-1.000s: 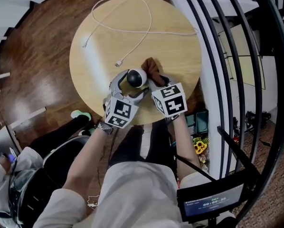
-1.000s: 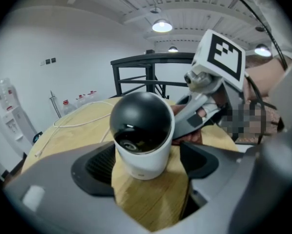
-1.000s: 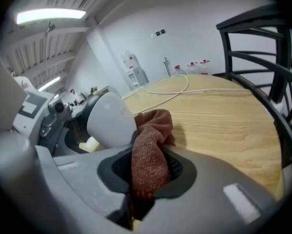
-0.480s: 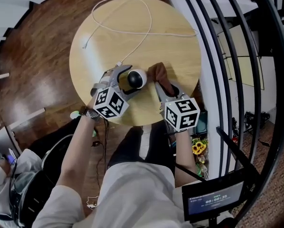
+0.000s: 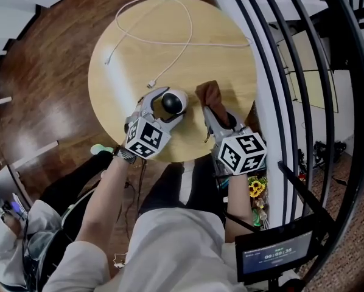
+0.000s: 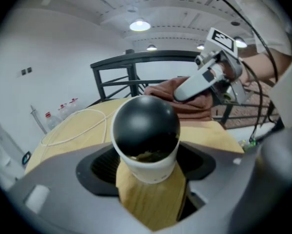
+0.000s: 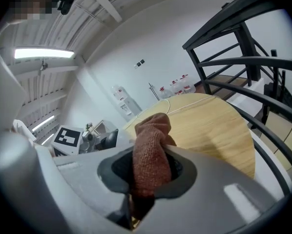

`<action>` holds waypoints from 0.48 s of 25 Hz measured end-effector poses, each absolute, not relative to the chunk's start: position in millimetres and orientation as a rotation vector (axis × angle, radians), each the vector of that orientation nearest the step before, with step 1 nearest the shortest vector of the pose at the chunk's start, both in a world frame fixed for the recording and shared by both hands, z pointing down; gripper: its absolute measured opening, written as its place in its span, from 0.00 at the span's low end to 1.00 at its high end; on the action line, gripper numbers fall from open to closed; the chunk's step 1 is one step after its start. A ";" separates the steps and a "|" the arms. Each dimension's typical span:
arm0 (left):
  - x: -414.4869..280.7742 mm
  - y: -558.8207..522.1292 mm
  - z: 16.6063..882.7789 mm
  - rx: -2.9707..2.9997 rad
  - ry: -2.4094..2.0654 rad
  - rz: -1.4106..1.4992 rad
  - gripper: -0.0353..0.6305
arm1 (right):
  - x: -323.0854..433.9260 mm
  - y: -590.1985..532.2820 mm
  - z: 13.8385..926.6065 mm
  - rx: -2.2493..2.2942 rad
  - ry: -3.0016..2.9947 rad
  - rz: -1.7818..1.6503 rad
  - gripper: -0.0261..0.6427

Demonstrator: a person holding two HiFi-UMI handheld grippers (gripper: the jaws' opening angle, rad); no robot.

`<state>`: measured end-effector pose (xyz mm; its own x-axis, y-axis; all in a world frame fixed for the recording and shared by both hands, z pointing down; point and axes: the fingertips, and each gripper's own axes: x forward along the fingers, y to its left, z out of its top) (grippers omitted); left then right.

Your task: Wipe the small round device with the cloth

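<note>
We show the small round device (image 5: 173,101) standing on the round table (image 5: 218,29), close to the edge nearest the person and slightly left of its middle. It sits between the jaws of the left gripper (image 5: 162,109), which reaches in from that near edge. These jaws have just been closing, and in the left gripper view we see the dark pads meeting the white sides of the device, so the gripper is clamped on it.

The right gripper (image 5: 213,111) comes in over the same edge, further right. Its jaws are pressed together on the cloth (image 5: 210,94), which stands out beyond the fingertips in a bunched fold. From the head view we place the cloth just beside the device on its right, with a narrow strip of tabletop between the two. We cannot tell whether the cloth rests on the wood or hangs just above it.

The device is a glossy black dome seated in a smooth white cup-shaped body. The cloth is reddish brown, with a coarse knitted texture and soft rounded folds. The table has a pale top with fine straight wood grain. A thin white cable (image 5: 188,41) lies in loose loops over its far half, well apart from both grippers. A black metal railing (image 7: 224,19) of curved bars runs along the right edge of the table.
</note>
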<state>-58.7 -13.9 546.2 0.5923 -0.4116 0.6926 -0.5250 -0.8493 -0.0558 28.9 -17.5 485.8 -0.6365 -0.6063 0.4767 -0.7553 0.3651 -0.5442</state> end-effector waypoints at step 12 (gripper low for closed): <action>-65.5 -19.3 546.1 2.274 -1.361 0.992 0.62 | -4.6 -25.2 454.4 1.194 -2.543 1.178 0.14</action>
